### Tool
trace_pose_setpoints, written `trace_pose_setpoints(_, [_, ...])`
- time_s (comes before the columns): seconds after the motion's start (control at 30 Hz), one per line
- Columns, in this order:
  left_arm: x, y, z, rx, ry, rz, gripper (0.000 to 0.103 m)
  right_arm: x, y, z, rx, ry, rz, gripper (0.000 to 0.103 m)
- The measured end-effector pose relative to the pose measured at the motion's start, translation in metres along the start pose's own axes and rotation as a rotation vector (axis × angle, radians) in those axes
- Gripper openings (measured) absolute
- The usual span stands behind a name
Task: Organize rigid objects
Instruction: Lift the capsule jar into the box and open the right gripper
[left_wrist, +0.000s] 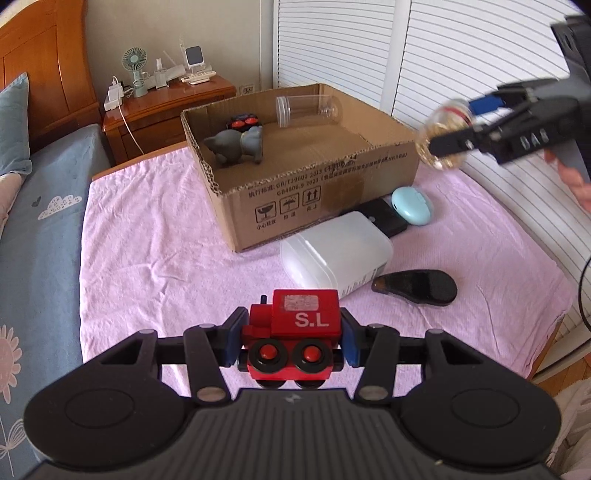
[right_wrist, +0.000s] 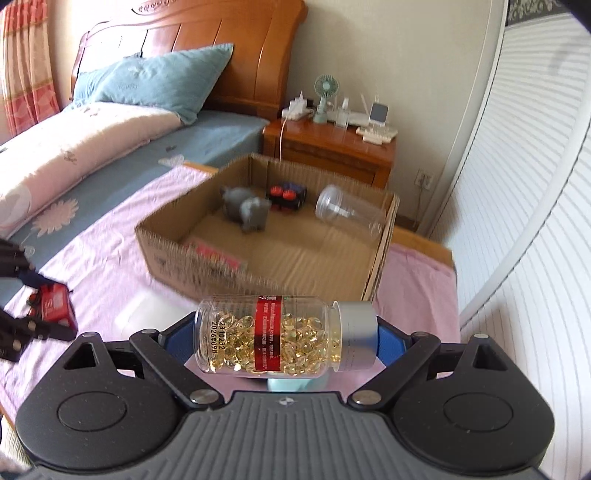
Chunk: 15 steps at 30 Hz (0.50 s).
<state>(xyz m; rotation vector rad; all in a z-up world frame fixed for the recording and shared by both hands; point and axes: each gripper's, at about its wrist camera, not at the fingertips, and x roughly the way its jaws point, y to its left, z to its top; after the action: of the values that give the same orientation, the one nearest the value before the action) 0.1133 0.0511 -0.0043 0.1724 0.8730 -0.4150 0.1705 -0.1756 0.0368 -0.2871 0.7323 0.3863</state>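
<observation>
A red toy train (left_wrist: 295, 332) with white letters, a brown cardboard box (left_wrist: 314, 199), a pink towel (left_wrist: 147, 240)

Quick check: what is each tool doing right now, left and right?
Left tool: closed on the red toy train.
Right tool: closed end to end on the capsule bottle.
</observation>
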Motion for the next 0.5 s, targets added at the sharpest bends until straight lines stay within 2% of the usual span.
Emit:
trace_pose_setpoints(0.23, [-0.004,0.007,0.011,0.004,-0.025,0.014,0.050,0.034,-0.016,0.047,0.022,-0.016,-0.019,0.096])
trace_pose_setpoints(0.43, [-0.002,0.010,0.019,0.008,-0.035,0.021,0.050,0.067,-0.023,0.058,0.056,0.026,-0.029,0.096])
trace_pose_setpoints(0.47, [-0.002,0.011,0.020,0.007,-0.036,0.020,0.050,0.069,-0.023,0.057,0.056,0.023,-0.038,0.097])
trace_pose_setpoints(0.5, [-0.001,0.011,0.021,0.006,-0.036,0.020,0.050,0.070,-0.023,0.055,0.057,0.020,-0.043,0.103])
